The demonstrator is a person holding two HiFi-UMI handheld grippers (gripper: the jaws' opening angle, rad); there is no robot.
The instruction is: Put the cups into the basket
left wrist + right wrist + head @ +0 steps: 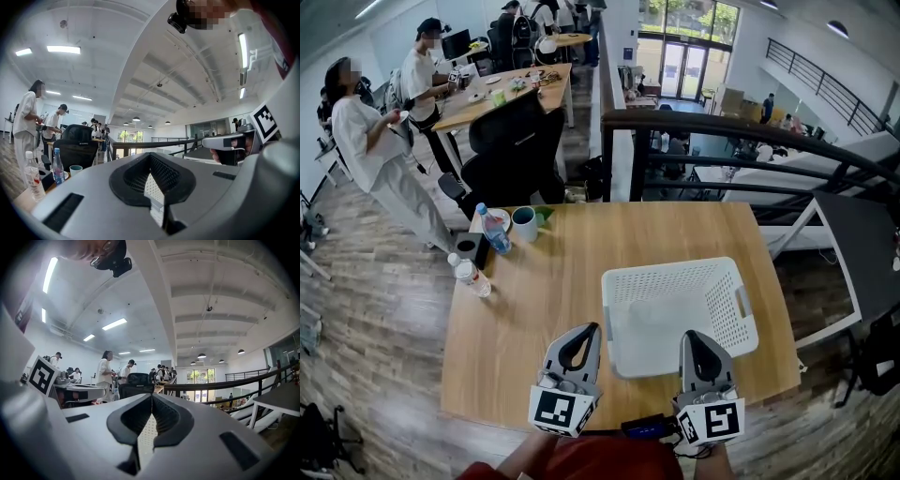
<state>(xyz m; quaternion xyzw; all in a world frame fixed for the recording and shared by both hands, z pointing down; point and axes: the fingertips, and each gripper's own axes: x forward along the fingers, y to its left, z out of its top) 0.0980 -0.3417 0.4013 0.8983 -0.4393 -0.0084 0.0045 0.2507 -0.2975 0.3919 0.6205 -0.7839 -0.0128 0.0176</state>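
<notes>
Left gripper (586, 328) hung at the near left corner of the white basket (675, 269), jaws shut tip to tip on nothing. In its own view the tips (150, 157) met and only the room showed past them. Right gripper (689, 336) sat at the basket's near rim, jaws likewise closed and empty (151, 395). The basket stood on the wooden table (553, 319), toward its near right.

Both cups were outside the basket, well off to its far left. The black cup (469, 248) stood just beside a fallen-looking clear bottle (472, 276). The white cup (524, 224) stood upright next to a blue-capped bottle (495, 231). Beyond the basket, past the table's far edge, was a black office chair (511, 150), with people standing farther left.
</notes>
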